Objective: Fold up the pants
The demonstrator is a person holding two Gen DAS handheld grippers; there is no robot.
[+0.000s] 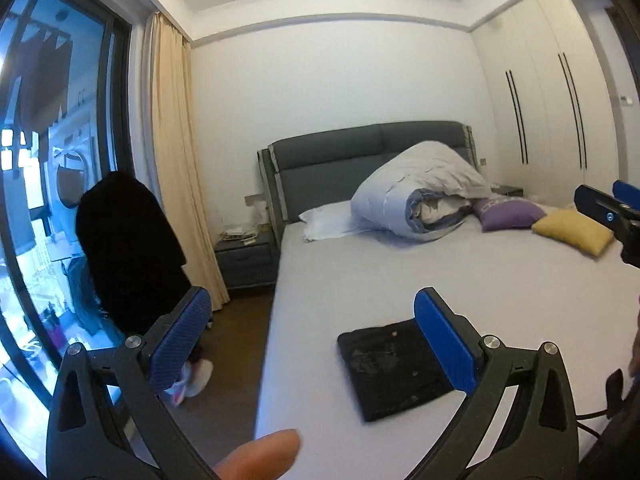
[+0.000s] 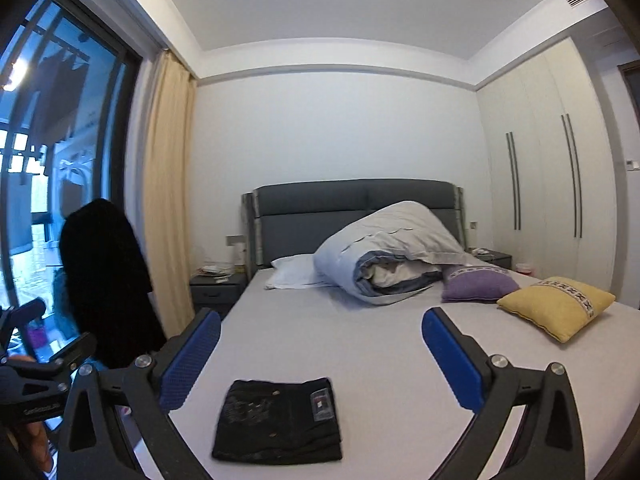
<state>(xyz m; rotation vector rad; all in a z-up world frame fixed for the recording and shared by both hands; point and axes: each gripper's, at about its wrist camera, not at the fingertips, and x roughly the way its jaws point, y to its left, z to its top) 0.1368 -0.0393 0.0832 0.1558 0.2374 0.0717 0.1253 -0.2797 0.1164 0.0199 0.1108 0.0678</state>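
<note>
Black pants (image 2: 278, 420) lie folded into a compact rectangle on the white bed (image 2: 360, 344), near its front edge; they also show in the left wrist view (image 1: 394, 368). My left gripper (image 1: 316, 320) is open and empty, held above the bed's front left corner, with the pants partly behind its right finger. My right gripper (image 2: 322, 340) is open and empty, held above the pants. The right gripper's tip shows at the right edge of the left wrist view (image 1: 608, 210); the left gripper shows at the left edge of the right wrist view (image 2: 36, 356).
A rolled duvet (image 2: 384, 260), a white pillow (image 2: 292, 272), a purple cushion (image 2: 476, 284) and a yellow cushion (image 2: 556, 306) lie near the grey headboard (image 2: 352, 200). A chair draped in black (image 2: 108, 280) stands left by the window. A wardrobe (image 2: 544, 168) lines the right wall.
</note>
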